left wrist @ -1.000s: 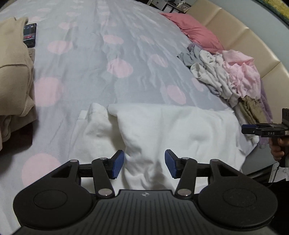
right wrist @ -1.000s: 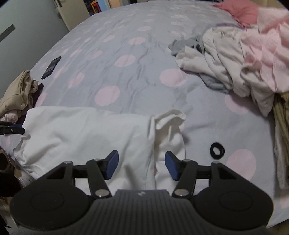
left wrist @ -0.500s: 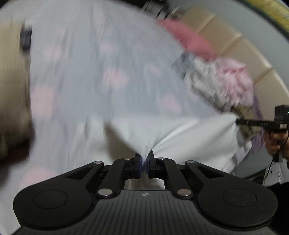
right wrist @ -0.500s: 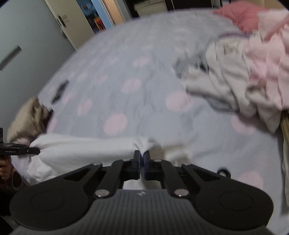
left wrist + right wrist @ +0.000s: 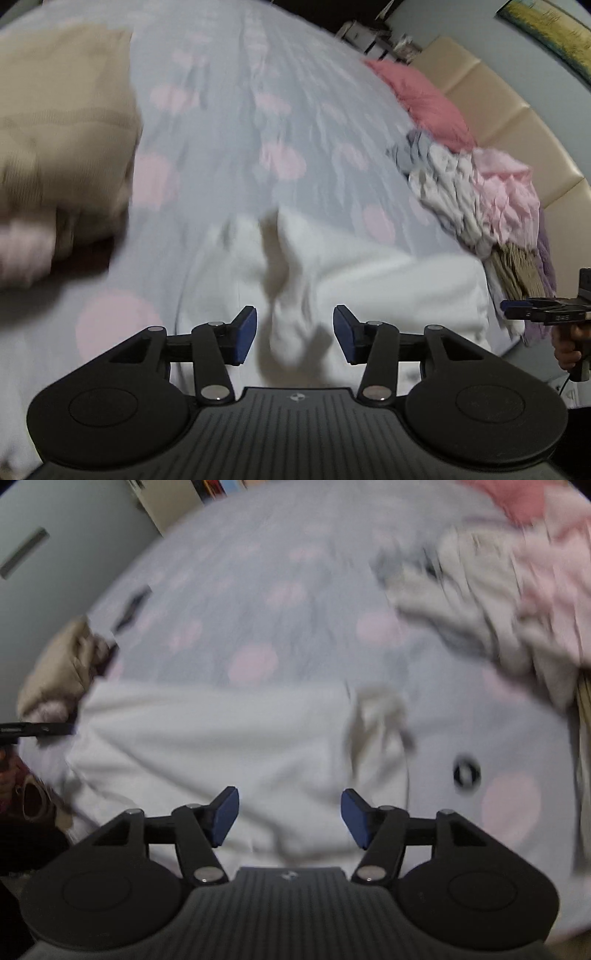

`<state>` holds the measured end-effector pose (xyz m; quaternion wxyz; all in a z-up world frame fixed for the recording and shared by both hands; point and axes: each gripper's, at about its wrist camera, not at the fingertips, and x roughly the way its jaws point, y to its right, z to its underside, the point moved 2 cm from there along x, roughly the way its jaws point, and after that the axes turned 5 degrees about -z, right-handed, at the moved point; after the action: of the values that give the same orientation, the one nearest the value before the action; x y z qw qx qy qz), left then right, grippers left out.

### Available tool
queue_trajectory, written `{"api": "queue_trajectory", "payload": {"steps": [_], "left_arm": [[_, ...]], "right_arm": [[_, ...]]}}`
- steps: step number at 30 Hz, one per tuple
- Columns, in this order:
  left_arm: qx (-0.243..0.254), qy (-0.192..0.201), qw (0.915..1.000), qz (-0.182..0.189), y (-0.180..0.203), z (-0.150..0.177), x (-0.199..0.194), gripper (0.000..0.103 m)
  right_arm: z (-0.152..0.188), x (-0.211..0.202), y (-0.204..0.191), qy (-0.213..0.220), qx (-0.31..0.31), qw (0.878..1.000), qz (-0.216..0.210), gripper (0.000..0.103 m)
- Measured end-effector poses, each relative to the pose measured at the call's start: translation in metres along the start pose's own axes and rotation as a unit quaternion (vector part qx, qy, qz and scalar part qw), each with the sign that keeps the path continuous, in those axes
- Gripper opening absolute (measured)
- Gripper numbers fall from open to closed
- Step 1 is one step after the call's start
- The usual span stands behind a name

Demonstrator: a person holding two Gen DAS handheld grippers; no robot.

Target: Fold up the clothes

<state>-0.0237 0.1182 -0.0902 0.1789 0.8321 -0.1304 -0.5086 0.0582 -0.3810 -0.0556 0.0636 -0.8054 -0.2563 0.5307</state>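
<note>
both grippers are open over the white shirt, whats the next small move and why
Probably lower the left hand-held gripper onto the bunched ridge of the white shirt between its fingers and close. Both it and the right hand-held gripper are open and hold nothing, and the shirt lies rumpled on the bed, so it looks in need of a fresh grip.

A home bedroom: polka-dot bed (image 5: 229,122), padded headboard (image 5: 491,122), laundry pile (image 5: 480,195).
</note>
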Motion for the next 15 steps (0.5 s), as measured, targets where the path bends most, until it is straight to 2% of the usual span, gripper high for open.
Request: {"api": "queue_trajectory", "payload": {"steps": [4, 6, 9, 11, 12, 13, 14, 15], "left_arm": [[0.003, -0.037, 0.9993, 0.008, 0.005, 0.018, 0.012, 0.044], [0.003, -0.037, 0.9992, 0.012, 0.005, 0.02, 0.017, 0.044], [-0.015, -0.03, 0.999, 0.03, 0.002, 0.016, 0.019, 0.044], [-0.027, -0.03, 0.9986, 0.034, -0.002, 0.014, 0.021, 0.044], [-0.032, -0.03, 0.9984, 0.036, -0.003, 0.013, 0.022, 0.043], [-0.035, -0.034, 0.998, 0.041, -0.005, 0.013, 0.024, 0.038], [-0.039, -0.04, 0.997, 0.053, -0.007, 0.013, 0.027, 0.027], [-0.045, -0.047, 0.9956, 0.068, -0.008, 0.013, 0.03, 0.003]], "right_arm": [[0.016, 0.016, 0.018, -0.033, 0.069, 0.997, -0.003, 0.062], [0.024, 0.024, 0.026, -0.049, 0.104, 0.993, -0.005, 0.062], [0.03, 0.028, 0.033, -0.037, 0.164, 0.985, -0.038, 0.062], [0.032, 0.029, 0.033, -0.023, 0.18, 0.982, -0.052, 0.041], [0.032, 0.026, 0.032, -0.013, 0.18, 0.982, -0.053, 0.007], [0.032, 0.023, 0.031, -0.003, 0.181, 0.982, -0.054, 0.003], [0.032, 0.02, 0.03, 0.007, 0.18, 0.982, -0.055, 0.003], [0.031, 0.017, 0.028, 0.01, 0.172, 0.983, -0.055, 0.003]]}}
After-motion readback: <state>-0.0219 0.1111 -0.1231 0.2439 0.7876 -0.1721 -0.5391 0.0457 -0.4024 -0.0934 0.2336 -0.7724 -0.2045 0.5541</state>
